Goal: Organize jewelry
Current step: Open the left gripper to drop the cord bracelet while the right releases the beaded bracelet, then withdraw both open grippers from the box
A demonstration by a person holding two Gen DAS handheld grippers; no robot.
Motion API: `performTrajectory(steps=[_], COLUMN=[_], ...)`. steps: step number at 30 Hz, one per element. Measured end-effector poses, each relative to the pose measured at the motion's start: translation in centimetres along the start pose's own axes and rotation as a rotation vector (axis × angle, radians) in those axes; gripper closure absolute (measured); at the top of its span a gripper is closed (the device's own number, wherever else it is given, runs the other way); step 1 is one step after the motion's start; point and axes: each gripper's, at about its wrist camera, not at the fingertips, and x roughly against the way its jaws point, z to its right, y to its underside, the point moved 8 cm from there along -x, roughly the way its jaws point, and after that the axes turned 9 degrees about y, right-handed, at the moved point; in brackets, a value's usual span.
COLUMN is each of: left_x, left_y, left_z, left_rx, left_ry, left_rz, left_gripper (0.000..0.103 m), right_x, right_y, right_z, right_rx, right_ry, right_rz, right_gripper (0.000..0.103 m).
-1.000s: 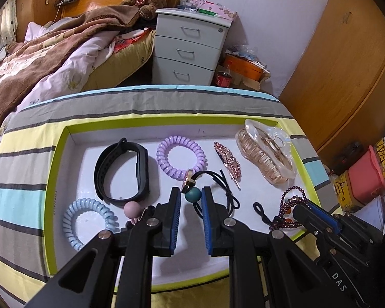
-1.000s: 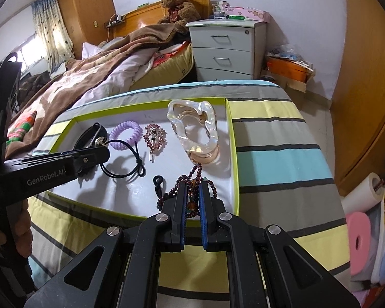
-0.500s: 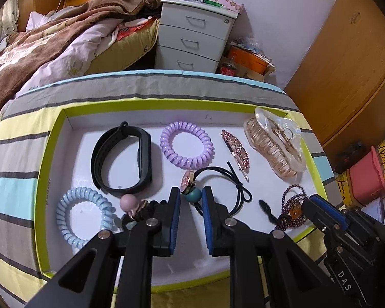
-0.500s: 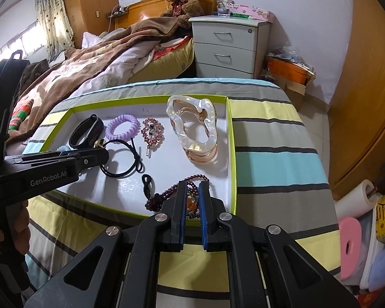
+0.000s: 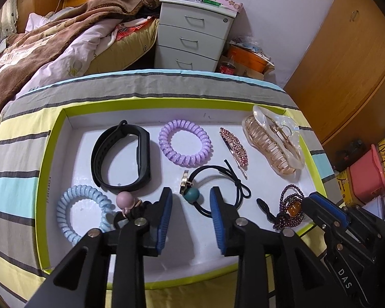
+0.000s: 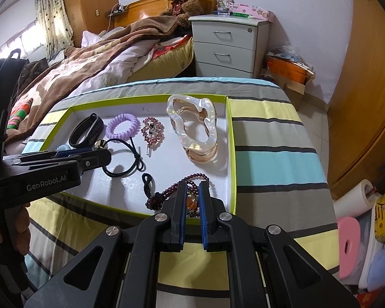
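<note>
A green-rimmed white tray (image 5: 51, 151) holds a black wristband (image 5: 122, 159), a purple coil tie (image 5: 184, 142), a blue coil tie (image 5: 82, 211), a rhinestone clip (image 5: 233, 147), a clear claw clip (image 5: 273, 142) and a pink-bead tie (image 5: 127, 200). My left gripper (image 5: 191, 200) is open around the teal bead of a black hair tie (image 5: 218, 182) lying in the tray. My right gripper (image 6: 192, 192) has its jaws slightly apart around a dark red bead bracelet (image 6: 166, 195) that rests on the tray floor (image 6: 166, 159).
The tray sits on a striped cloth-covered table (image 6: 269, 138). A bed (image 6: 95, 59) and a white drawer unit (image 6: 228, 46) stand behind. A wooden wardrobe (image 5: 346, 51) is at the right, with boxes (image 5: 367, 177) on the floor.
My left gripper has opened and let go of the teal bead. My right gripper's jaws have parted slightly, and the bracelet now lies in the tray's near right corner.
</note>
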Motion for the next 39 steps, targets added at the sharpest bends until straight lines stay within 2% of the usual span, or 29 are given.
performTrajectory(steps=[5,8,11,17,19,20,21,26,33,39], left_x=[0.4,0.8,1.2,2.3,2.8,3.2,3.5,5.8,8.2,9.5], left_y=[-0.1,0.0,0.0,0.4,0.4,0.4,0.5,1.3,3.6,5.5], left_z=[0.1,0.2,0.2,0.5,0.6,0.7,0.8,1.1,0.7,-0.1], left_rx=[-0.002,-0.002,-0.003,0.001,-0.006,-0.008,-0.009,-0.026,-0.068,-0.056], left_ry=[0.004,0.0,-0.009,-0.017,-0.025,-0.028,-0.03,-0.068,-0.173,-0.217], left_rz=[0.006,0.012,0.018,0.031,0.043,0.051,0.057,0.11,0.17,0.203], left_gripper=[0.06,0.055,0.05,0.046,0.044,0.044,0.043,0.041,0.04,0.04], right_x=[0.4,0.7,1.1,2.2,2.6,3.0,3.3,4.6,5.7,6.8], right_y=[0.0,-0.2,-0.2,-0.1,-0.1,0.0,0.0,0.4,1.6,2.7], right_z=[0.1,0.0,0.1,0.2,0.3,0.4,0.4,-0.2,-0.8,-1.6], right_rx=[-0.007,-0.009,-0.021,-0.033,-0.04,-0.046,-0.049,-0.049,-0.06,-0.046], right_ry=[-0.013,-0.009,-0.01,-0.006,-0.009,-0.011,-0.015,-0.021,-0.03,-0.031], right_rz=[0.012,0.019,0.027,0.051,0.058,0.067,0.074,0.109,0.134,0.162], right_gripper=[0.089,0.082,0.082,0.081,0.07,0.058,0.056,0.056,0.055,0.054])
